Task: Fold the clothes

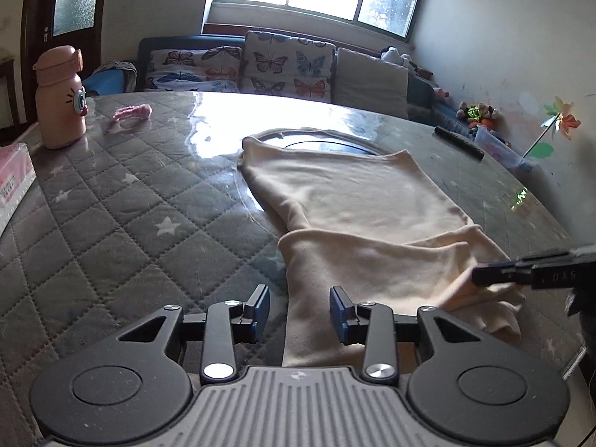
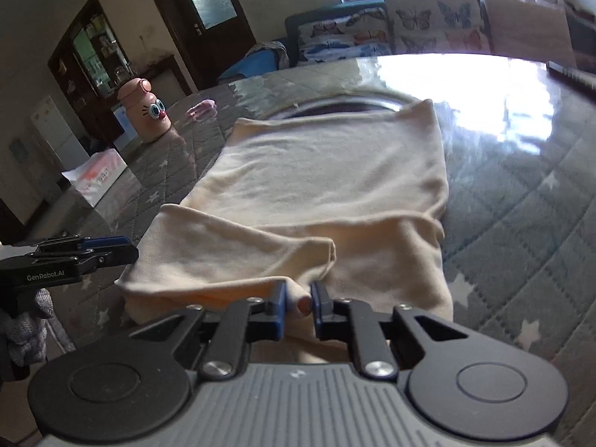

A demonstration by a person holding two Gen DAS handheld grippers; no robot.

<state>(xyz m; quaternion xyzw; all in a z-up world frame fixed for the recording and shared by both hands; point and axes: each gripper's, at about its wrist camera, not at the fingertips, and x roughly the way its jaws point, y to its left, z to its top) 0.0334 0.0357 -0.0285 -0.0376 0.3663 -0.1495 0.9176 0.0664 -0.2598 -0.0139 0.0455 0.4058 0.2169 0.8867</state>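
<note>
— Right wrist view: your right claw (image 2: 299,300) was pinched narrow on a bunched fold of the cream garment (image 2: 327,186), which lay ahead of it on the worktop (image 2: 521,223).

— And your left claw (image 1: 300,307)?

— Parted, nothing gripped; the garment's near edge lay between its jaws.

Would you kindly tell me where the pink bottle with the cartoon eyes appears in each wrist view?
Left wrist view: the pink bottle stands upright at the far left, on the table.
Right wrist view: the bottle is upper left of centre, leaning in the fisheye.
Shared landmark: the cream garment, centre of both.
</note>
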